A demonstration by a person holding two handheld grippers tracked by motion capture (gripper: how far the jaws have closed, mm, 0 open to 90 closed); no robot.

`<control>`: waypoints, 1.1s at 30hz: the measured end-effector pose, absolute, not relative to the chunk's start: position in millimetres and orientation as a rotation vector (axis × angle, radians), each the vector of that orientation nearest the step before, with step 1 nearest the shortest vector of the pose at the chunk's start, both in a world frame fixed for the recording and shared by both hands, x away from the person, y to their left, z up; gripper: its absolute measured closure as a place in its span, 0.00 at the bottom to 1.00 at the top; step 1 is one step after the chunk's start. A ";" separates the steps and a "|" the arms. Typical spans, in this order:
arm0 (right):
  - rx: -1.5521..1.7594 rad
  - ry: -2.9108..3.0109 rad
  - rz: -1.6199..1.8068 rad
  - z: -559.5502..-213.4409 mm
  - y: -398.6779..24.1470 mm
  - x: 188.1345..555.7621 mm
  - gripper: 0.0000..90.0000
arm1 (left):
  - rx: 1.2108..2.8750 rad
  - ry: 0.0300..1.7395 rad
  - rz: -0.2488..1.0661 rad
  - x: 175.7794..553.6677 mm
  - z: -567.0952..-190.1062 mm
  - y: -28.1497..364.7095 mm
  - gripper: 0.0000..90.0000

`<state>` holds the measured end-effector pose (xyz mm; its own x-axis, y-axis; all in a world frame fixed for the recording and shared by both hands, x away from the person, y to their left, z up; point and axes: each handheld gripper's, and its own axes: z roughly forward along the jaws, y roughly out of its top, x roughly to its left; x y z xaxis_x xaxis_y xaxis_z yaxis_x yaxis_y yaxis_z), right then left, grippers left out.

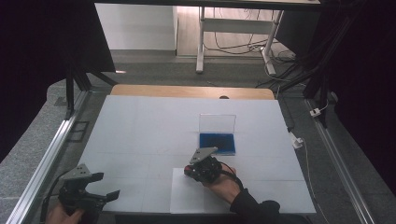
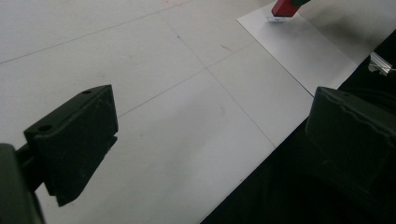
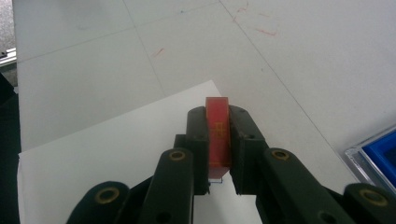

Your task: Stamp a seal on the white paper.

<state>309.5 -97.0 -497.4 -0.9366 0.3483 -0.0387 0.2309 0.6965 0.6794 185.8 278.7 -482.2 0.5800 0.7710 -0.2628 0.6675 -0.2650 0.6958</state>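
A small red stamp block [image 3: 218,135] is clamped between the jaws of my right gripper [image 3: 218,122], which is shut on it. Its lower end rests on or just above the far corner of a white sheet of paper [image 3: 107,149]. In the high view the right gripper [image 1: 189,172] sits over the sheet [image 1: 187,198] near the table's front middle. The left gripper view catches the stamp [image 2: 285,7] at the sheet's corner [image 2: 303,46]. My left gripper [image 1: 106,185] is held at the front left corner, open, with nothing between its jaws [image 2: 210,140].
A blue ink pad [image 1: 217,142] with its clear lid [image 1: 217,123] standing upright lies just beyond the right gripper; its corner [image 3: 378,158] appears at the right gripper view's edge. The white table cover [image 1: 140,130] has faint seams. Metal rails run along both sides.
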 end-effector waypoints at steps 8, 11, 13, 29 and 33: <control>0.493 2.745 1.088 -493.0 -100.3 311.3 0.88 | 2.003 1.147 0.162 185.9 -482.2 278.8 0.03; 0.503 2.740 1.098 -490.4 -102.5 312.7 0.88 | 2.003 1.147 0.163 185.8 -482.2 278.8 0.03; 0.514 2.730 1.109 -488.7 -104.4 313.9 0.88 | 2.003 1.145 0.162 185.9 -482.2 279.0 0.03; 0.590 2.691 1.136 -479.1 -119.4 322.8 0.88 | 2.001 1.145 0.162 185.9 -482.2 279.1 0.03; 0.610 2.687 1.139 -477.9 -122.7 325.3 0.88 | 2.001 1.145 0.162 186.0 -482.2 279.1 0.03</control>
<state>325.3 -122.7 -477.9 -0.9042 0.4269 0.0118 0.3053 0.6267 0.7169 186.0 279.1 -482.2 0.5805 0.7702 -0.2643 0.6667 -0.2633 0.6972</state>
